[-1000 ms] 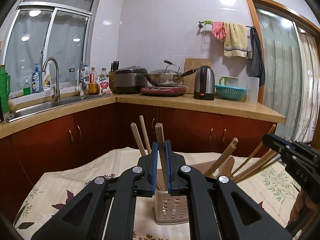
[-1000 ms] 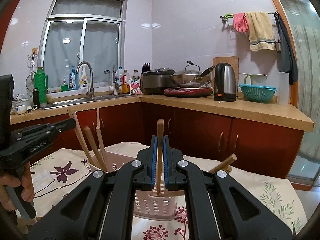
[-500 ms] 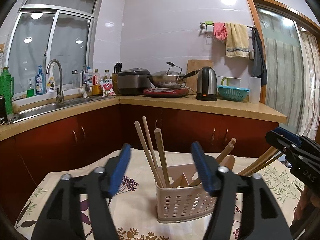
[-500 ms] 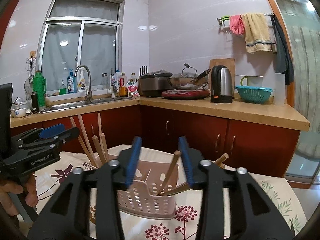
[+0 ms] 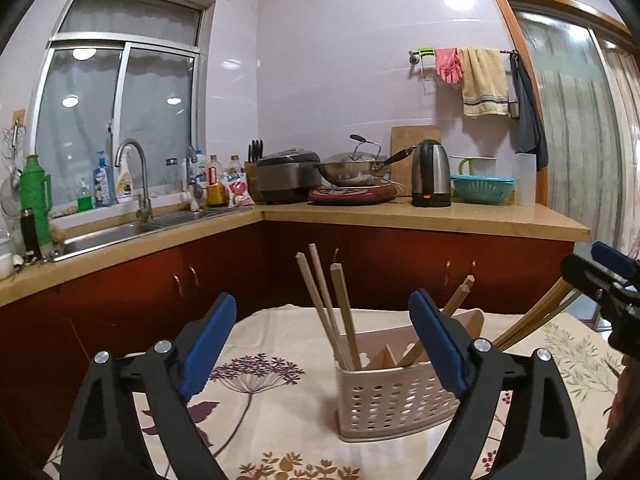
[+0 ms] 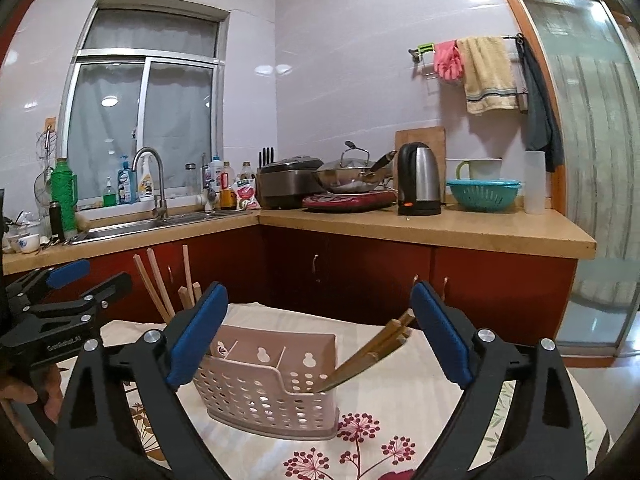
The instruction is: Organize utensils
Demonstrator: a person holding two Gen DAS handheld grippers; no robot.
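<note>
A beige perforated utensil holder point(image 5: 396, 396) point(image 6: 264, 392) stands on the flowered tablecloth. Three wooden chopsticks point(image 5: 328, 304) stand nearly upright in its left compartment, also seen as chopsticks point(image 6: 160, 288) from the right wrist view. More chopsticks point(image 6: 372, 352) lean out of its right end. My left gripper point(image 5: 322, 344) hangs just short of the holder, its jaws opening, the blue pads touching nothing. My right gripper point(image 6: 318, 336) faces the holder's other side, jaws likewise opening and empty. Each gripper shows in the other's view: right gripper point(image 5: 592, 268), left gripper point(image 6: 90, 276).
Behind the table point(image 5: 256, 364) runs an L-shaped counter point(image 5: 420, 216) over red cabinets, with a sink point(image 5: 120, 232), rice cooker, wok, kettle point(image 5: 431, 178) and teal colander. A hand point(image 6: 24, 392) holds the left gripper's grip. A glass door is at the right.
Both grippers went from shut on a chopstick to wide open. The left's chopstick stands in the holder's left compartment; the right's has tipped over to lean at the right end.
</note>
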